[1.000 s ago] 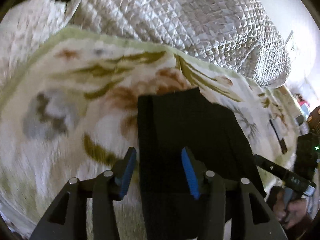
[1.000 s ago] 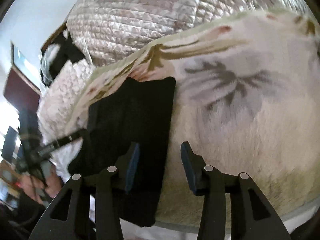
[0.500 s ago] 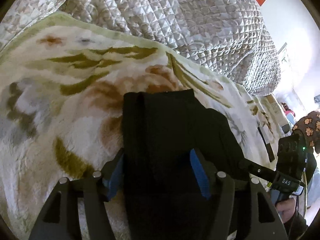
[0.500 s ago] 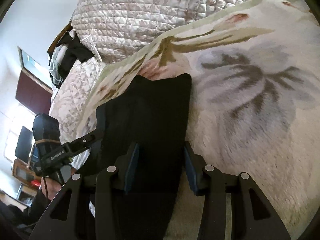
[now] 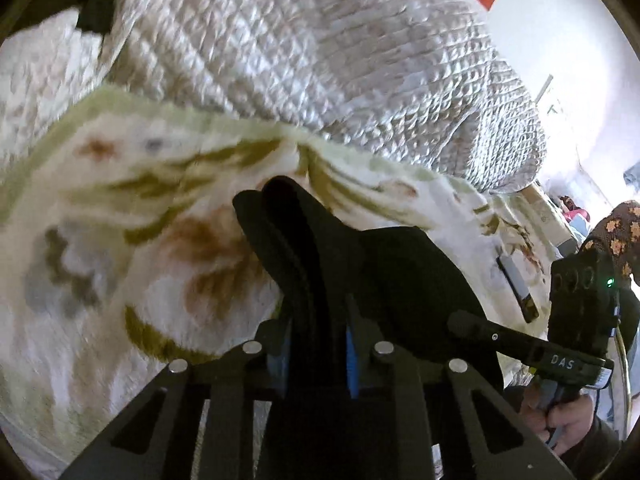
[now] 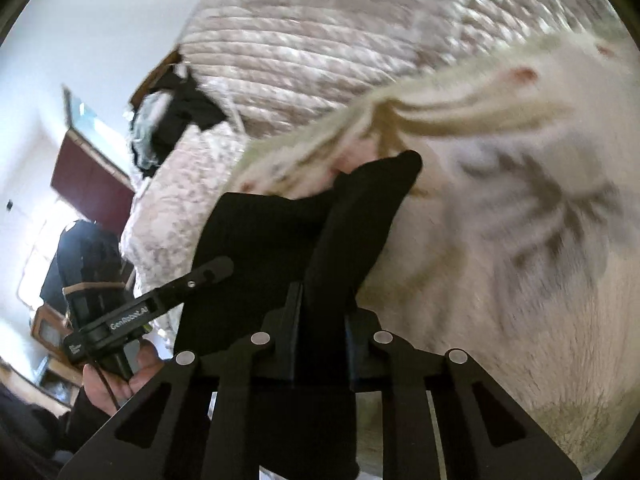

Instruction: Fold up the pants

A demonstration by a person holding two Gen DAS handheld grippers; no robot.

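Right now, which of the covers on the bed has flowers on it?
The fluffy cream blanket, the one the black pants lie on. It has brown, olive and grey flowers; the shiny quilt heaped behind it has only stitched diamonds.

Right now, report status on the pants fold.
Left claw and right claw just closed, both pinching black pants. Near edge lifted off floral blanket. Nothing blocking.
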